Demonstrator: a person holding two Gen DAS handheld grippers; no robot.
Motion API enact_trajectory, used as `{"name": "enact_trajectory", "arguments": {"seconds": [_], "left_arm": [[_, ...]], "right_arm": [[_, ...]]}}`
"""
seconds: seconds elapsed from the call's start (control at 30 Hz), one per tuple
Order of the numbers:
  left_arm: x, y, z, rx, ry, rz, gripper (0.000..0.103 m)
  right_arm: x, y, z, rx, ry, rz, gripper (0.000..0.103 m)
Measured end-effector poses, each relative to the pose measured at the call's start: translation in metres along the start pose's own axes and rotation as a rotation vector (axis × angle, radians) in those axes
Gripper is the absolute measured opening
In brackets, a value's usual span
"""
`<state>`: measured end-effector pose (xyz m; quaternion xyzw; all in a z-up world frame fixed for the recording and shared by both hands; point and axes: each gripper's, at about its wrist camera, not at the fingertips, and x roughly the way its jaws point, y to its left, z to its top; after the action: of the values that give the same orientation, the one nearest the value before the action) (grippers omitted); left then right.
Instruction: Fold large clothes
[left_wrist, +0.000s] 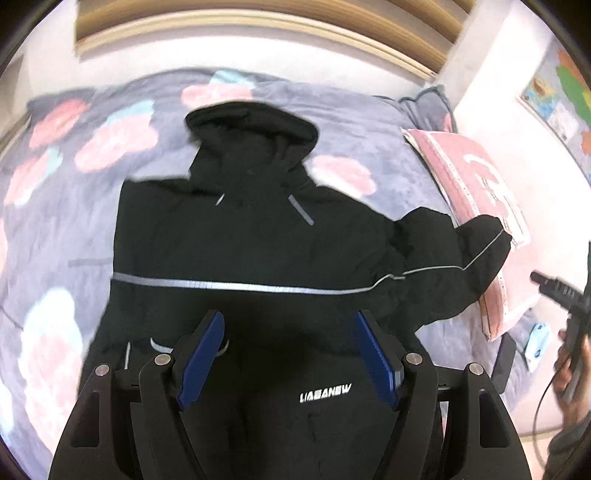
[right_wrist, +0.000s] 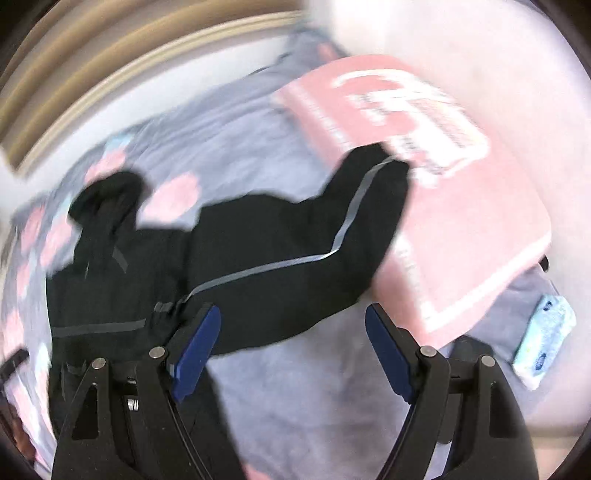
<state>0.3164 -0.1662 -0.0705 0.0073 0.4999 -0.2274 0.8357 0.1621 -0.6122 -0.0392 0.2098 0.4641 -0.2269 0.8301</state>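
Lying spread flat on the flowered bed (left_wrist: 74, 155), the black jacket (left_wrist: 258, 243) reaches one sleeve onto a pink pillow (right_wrist: 461, 229); left gripper (left_wrist: 291, 354) and right gripper (right_wrist: 295, 354) hang released, empty.

One black hooded jacket (left_wrist: 251, 243) with one hood (left_wrist: 251, 125). One floral bedspread (left_wrist: 55, 206). One pink package (right_wrist: 461, 221). One pale blue tissue pack (right_wrist: 546, 339). One pillow (left_wrist: 428, 103) by the headboard. One wooden headboard (left_wrist: 258, 26). Two grippers: left gripper (left_wrist: 290, 354), right gripper (right_wrist: 293, 350), two blue pads each. One wall poster (left_wrist: 557, 96).
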Motion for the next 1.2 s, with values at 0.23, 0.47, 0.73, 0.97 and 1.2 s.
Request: {"name": "enact_trajectory", "arguments": {"seconds": [0.23,0.47,0.73,0.97,1.2], "left_arm": [[0.02,-0.032,0.039,0.093,0.008,0.025,0.074],[0.093,-0.06,0.063,0.141,0.111,0.024,0.074],[0.162,-0.093,0.075,0.199,0.212,-0.016,0.074],[0.202,-0.121,0.08,0.244,0.26,-0.068,0.074],[0.231,-0.163,0.071,0.286,0.292,-0.142,0.074]], "right_arm": [[0.038,-0.066,0.06,0.138,-0.005,-0.003,0.083],[0.118,-0.095,0.105,0.205,0.03,-0.004,0.083],[0.182,-0.107,0.129,0.21,0.082,-0.028,0.085],[0.163,-0.067,0.12,0.064,0.046,0.037,0.034],[0.056,-0.103,0.112,0.115,-0.175,-0.184,0.029]]}}
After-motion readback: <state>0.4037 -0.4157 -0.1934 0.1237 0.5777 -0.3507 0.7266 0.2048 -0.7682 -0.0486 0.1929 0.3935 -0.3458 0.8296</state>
